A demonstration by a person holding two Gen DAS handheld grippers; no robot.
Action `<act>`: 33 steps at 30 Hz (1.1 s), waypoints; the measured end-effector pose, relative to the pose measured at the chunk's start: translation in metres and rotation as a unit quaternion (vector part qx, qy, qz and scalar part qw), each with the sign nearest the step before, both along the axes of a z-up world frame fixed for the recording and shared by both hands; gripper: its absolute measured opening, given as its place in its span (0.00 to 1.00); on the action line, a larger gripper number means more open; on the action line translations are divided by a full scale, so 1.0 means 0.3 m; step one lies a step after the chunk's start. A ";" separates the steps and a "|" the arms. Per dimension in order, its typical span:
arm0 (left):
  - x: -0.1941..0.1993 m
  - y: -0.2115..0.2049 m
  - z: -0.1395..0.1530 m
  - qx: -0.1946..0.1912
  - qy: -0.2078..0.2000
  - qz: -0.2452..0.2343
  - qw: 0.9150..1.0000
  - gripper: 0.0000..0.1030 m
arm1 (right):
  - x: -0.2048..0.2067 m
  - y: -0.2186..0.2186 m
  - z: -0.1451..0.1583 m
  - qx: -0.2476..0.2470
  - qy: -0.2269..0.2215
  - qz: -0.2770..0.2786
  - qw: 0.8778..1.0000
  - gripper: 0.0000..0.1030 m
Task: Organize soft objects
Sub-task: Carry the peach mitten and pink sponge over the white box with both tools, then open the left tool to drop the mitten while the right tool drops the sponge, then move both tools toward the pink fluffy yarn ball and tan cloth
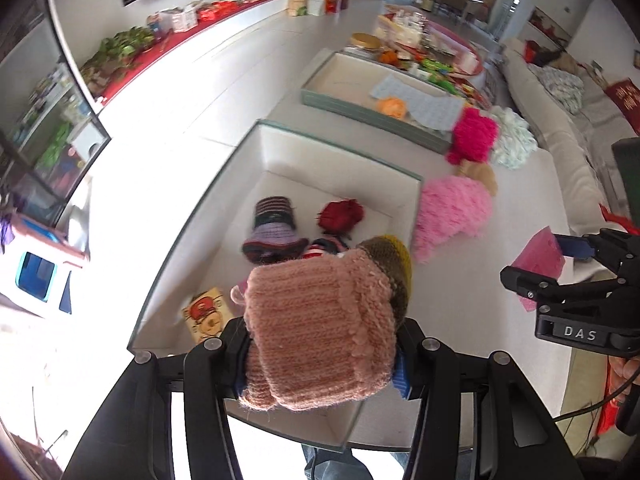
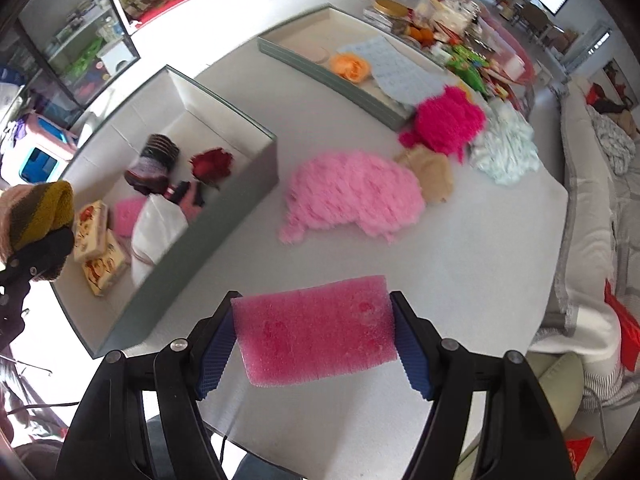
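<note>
Pink sponge (image 2: 316,332) sits clamped between the right hand-held gripper (image 2: 314,340) pads.

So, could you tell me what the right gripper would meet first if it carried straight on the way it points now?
Probably the bare white tabletop. The right gripper, shut on the pink sponge, points steeply down at it, short of the pink fluffy item. Depth is uncertain.
</note>
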State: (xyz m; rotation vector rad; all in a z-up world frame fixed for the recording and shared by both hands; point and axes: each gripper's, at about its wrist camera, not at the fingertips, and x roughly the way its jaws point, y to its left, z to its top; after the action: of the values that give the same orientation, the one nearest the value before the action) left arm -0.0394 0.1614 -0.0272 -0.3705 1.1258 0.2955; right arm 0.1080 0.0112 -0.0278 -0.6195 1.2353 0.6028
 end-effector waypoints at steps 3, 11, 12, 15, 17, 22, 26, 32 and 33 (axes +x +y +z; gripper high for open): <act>-0.024 0.073 -0.065 0.000 0.028 0.038 0.999 0.52 | 0.002 0.148 0.001 0.017 0.005 0.033 0.999 0.73; -0.032 0.122 -0.206 0.001 0.074 0.073 0.995 0.55 | 0.016 0.384 -0.085 0.029 0.034 0.059 0.997 0.74; -0.032 0.125 -0.217 0.003 0.080 0.078 0.994 0.58 | 0.020 0.390 -0.099 0.033 0.042 0.056 0.997 0.76; -0.035 0.137 -0.235 0.008 0.087 0.096 0.991 0.82 | 0.045 0.378 -0.125 0.059 0.073 0.044 0.995 0.92; -0.048 0.130 -0.207 0.016 0.058 0.102 0.993 1.00 | 0.060 0.348 -0.116 0.083 0.065 0.036 0.994 1.00; 0.004 0.079 -0.127 0.008 0.022 0.087 0.996 1.00 | 0.166 0.173 -0.068 0.108 0.040 -0.021 0.993 1.00; 0.147 -0.048 -0.043 -0.015 -0.009 0.036 0.999 1.00 | 0.347 -0.081 -0.065 0.095 0.009 -0.133 0.986 1.00; 0.479 -0.322 -0.035 -0.023 -0.018 -0.041 0.999 1.00 | 0.582 -0.455 -0.136 0.093 0.028 -0.291 0.952 1.00; 0.541 -0.370 -0.059 -0.006 -0.011 -0.053 0.999 1.00 | 0.614 -0.491 -0.151 0.096 0.033 -0.306 0.947 1.00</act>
State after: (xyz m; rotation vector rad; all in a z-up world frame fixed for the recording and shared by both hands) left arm 0.1229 0.0505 -0.0447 -0.3232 1.1219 0.1911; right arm 0.2921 -0.1361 -0.0730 -0.0340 1.3276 0.2146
